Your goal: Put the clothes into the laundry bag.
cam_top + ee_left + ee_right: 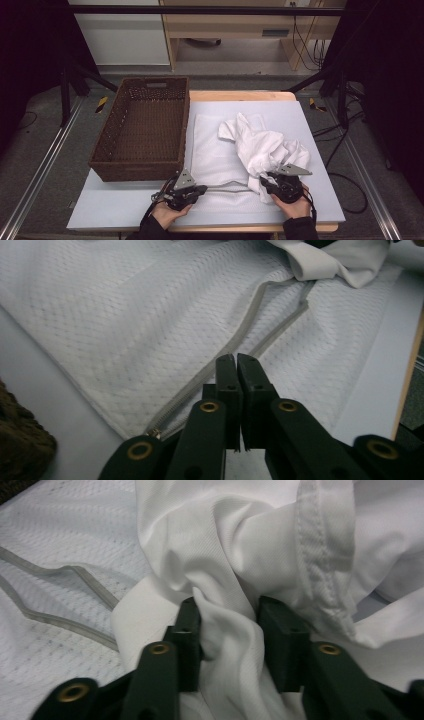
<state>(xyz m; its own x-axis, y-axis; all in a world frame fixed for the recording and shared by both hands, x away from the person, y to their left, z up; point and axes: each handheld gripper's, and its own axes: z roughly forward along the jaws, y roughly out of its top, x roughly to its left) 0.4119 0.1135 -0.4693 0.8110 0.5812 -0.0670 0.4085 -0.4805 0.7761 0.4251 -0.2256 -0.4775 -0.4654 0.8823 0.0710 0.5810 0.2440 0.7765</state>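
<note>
A white mesh laundry bag [212, 150] [150, 315] lies flat on the mat, its grey zipper [240, 335] parted along the near edge. A crumpled white garment [260, 142] [225, 540] rests on the bag's right side. My left gripper [202, 189] [236, 359] sits at the bag's near edge. Its jaws are shut, and the upper zipper edge runs into their tips. My right gripper [263, 181] [231, 625] is at the garment's near end, its jaws closed on a bunched fold of the white cloth.
A brown wicker basket [135, 170] with nothing in it stands left of the bag, close to my left gripper. The pale blue mat [300, 130] covers the wooden table; its near edge is just behind both hands. Dark stands flank the table.
</note>
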